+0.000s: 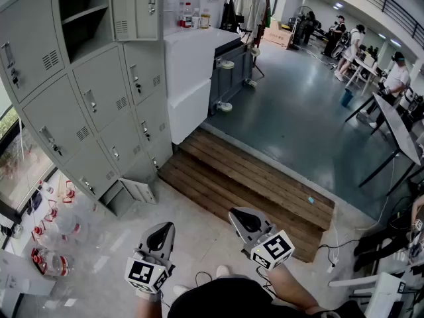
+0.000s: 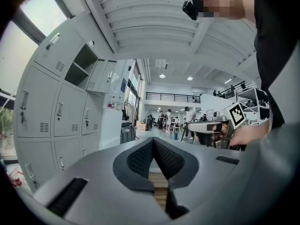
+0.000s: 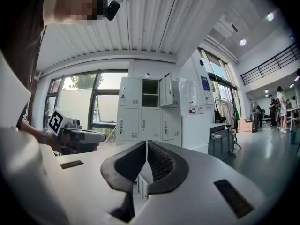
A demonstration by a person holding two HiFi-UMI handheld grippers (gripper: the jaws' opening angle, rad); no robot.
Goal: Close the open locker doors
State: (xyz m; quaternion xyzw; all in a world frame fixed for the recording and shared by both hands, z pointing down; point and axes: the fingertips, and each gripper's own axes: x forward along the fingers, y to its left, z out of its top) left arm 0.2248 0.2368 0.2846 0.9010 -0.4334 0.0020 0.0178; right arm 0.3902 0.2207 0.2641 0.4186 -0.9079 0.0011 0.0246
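Observation:
A bank of grey lockers stands at the left in the head view. Its upper compartment is open, with the door swung out to the right. At floor level a bottom compartment is also open, its small door ajar. My left gripper and right gripper hover low near my body, well short of the lockers, both shut and empty. The left gripper view has the open upper compartment at left. In the right gripper view it lies straight ahead, beyond the shut gripper.
A wooden step runs diagonally in front of me, with a white cabinet beside the lockers. Cables lie on the floor at right. Bottles and clutter sit at the lower left. People stand around tables far right.

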